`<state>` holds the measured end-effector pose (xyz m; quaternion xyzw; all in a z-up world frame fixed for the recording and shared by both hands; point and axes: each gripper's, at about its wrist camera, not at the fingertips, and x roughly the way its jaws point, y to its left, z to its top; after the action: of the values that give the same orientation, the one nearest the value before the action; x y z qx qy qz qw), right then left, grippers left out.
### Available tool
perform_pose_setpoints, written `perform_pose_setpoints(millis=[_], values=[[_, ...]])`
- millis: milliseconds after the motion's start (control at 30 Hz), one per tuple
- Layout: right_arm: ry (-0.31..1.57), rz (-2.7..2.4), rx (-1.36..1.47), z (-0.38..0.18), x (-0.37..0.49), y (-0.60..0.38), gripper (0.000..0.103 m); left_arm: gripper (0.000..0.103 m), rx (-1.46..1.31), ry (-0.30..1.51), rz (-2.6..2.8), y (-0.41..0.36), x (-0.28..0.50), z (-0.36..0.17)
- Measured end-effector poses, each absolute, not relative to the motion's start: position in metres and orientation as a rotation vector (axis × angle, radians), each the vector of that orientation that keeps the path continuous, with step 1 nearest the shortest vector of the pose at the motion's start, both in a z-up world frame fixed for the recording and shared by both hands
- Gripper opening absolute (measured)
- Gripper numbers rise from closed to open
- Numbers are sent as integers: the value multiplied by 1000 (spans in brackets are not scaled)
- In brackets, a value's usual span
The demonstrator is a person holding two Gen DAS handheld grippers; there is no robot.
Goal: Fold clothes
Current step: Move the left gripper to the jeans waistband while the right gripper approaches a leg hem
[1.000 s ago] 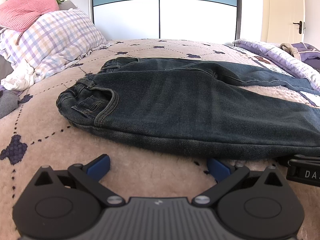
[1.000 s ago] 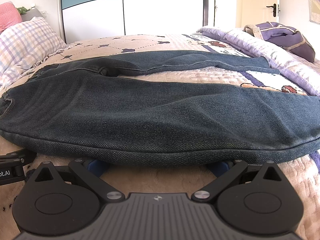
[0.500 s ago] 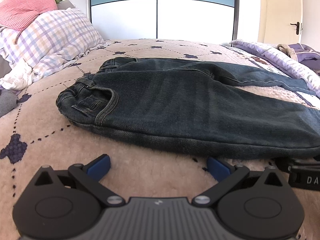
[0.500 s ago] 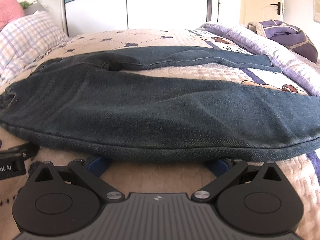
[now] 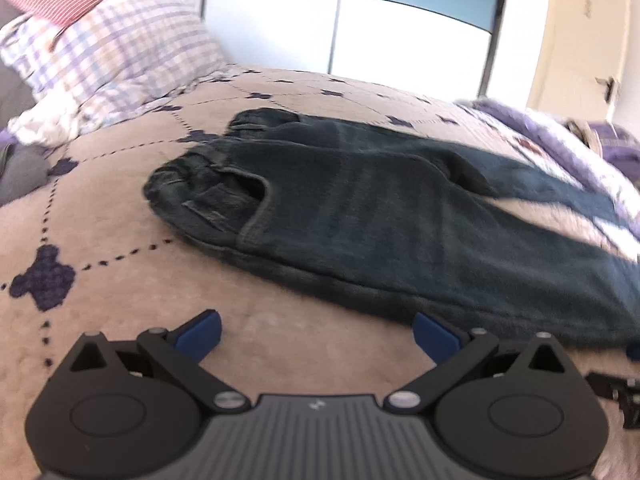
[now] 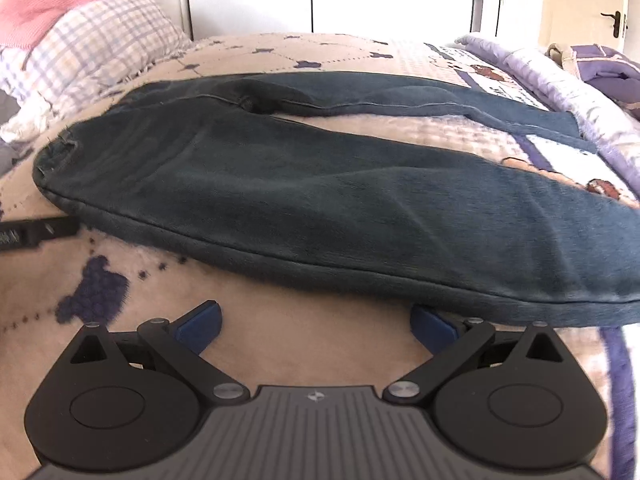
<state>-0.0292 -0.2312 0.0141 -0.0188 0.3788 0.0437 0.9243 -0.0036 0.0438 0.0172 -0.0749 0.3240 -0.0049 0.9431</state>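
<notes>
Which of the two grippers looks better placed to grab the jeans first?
Probably the right gripper: open, one fingertip already at the jeans leg's near edge. The open left gripper faces mostly bare bedspread.

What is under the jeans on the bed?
The jeans lie flat on a fuzzy beige blanket with dark blue shapes. The blanket shows all around them and between the two legs. Anything right beneath the denim is covered, so it cannot be seen.
</notes>
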Motion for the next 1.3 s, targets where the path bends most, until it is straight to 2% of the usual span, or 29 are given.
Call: perform_pose_setpoints(millis=[500,633,867,1300], values=[[788,-121,77,22,-35,-305,101,103,-300,647,61,86,1,33],[801,-192,118,32,-37,-325,101,103,-132,575,6,63,-10,57],[861,-275,225,45,-42,-350,101,103,62,618,39,41,-18,60],[771,-270,135,88,-71,-333,101,103,132,528,38,10,-68,92]])
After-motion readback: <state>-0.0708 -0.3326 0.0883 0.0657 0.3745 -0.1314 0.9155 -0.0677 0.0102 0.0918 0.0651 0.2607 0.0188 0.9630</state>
